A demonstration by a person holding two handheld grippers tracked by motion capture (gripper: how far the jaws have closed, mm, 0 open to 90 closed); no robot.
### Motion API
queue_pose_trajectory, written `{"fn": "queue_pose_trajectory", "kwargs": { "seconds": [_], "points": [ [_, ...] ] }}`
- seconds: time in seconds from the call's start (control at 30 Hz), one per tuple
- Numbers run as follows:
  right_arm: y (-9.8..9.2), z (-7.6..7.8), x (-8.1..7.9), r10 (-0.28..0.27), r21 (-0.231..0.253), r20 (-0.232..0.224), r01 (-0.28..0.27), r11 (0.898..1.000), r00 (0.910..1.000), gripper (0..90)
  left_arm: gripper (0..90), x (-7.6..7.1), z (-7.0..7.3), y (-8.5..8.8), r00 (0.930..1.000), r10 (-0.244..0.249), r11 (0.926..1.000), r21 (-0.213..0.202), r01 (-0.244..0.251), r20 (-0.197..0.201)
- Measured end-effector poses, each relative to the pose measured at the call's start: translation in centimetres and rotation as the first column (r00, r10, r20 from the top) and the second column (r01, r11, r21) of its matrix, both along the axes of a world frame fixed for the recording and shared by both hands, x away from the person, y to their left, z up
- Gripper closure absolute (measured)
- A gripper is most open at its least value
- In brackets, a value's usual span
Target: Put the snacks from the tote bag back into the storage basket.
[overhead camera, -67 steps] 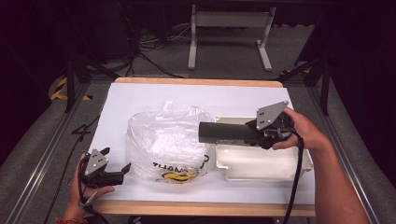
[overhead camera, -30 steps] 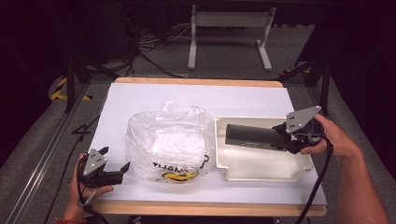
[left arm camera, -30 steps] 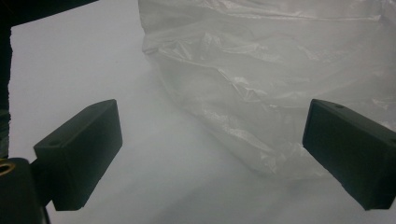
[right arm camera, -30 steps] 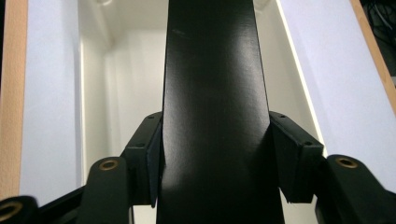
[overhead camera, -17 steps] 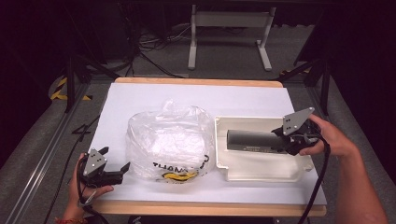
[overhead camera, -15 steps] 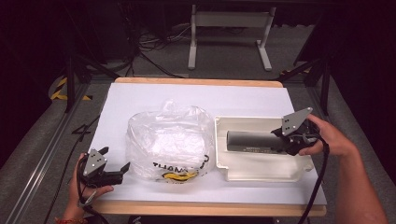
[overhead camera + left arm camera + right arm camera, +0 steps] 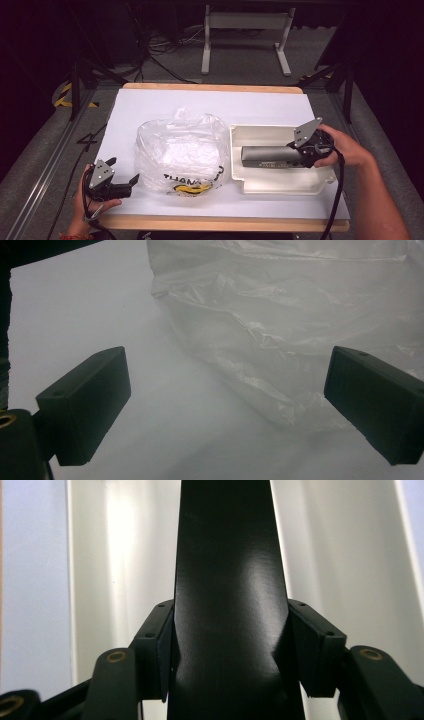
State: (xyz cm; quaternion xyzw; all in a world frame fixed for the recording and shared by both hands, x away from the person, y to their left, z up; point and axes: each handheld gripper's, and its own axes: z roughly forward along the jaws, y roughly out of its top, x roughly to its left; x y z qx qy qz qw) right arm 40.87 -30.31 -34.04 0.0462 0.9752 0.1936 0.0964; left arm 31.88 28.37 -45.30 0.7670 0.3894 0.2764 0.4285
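— While the right gripper point(image 7: 306, 152) hangs over the white tray point(image 7: 260, 186), what has it got?

— A long dark box point(image 7: 267, 156), clamped at one end. The right gripper view puts a black pad on each flank of it point(image 7: 227, 605), pressed tight.

— Which way does the box run?

— Its long axis lies roughly level, pointing away from the gripper toward the plastic bag point(image 7: 182, 152), along the tray's length. That matters most: box and tray are lined up, so it should only need to come straight down to lie inside.

— Is it touching the tray floor?

— Hard to tell from above; it looks just over the floor or barely on it. I wouldn't swear either way.

— And the other hand?

— The left gripper point(image 7: 116, 186) sits at the table's point(image 7: 150, 102) near left corner, jaws spread wide with nothing between them. In its own view the bag point(image 7: 300, 320) lies just ahead and to one side, not touched. The right hand is plainly the one at the tray.
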Motion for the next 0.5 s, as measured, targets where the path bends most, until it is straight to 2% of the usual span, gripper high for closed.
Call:
{"fn": "queue_pose_trajectory", "kwargs": {
  "seconds": [0.33, 0.37, 0.5],
  "points": [
    [0.1, -0.8, 0.8, 0.004, -0.027, -0.031, -0.005, 1.000, 0.9995, 42.6, 5.6, 0.0, 0.0, 0.0, 1.0000, -0.004, 1.0000, 0.004, 0.004, -0.005],
    [0.0, -0.9, 0.9, -0.009, -0.049, -0.040, 0.007, 0.999, 0.9992, 42.5, 5.5, 0.0, 0.0, 0.0, 1.0000, -0.003, 1.0000, 0.005, 0.003, -0.005],
    [-0.2, -1.3, 1.3, -0.021, -0.086, -0.038, 0.018, 0.996, 0.9991, 42.5, 5.6, 0.1, -0.1, -0.1, 0.9999, -0.008, 0.9999, 0.010, 0.008, -0.009]
  ]
}}
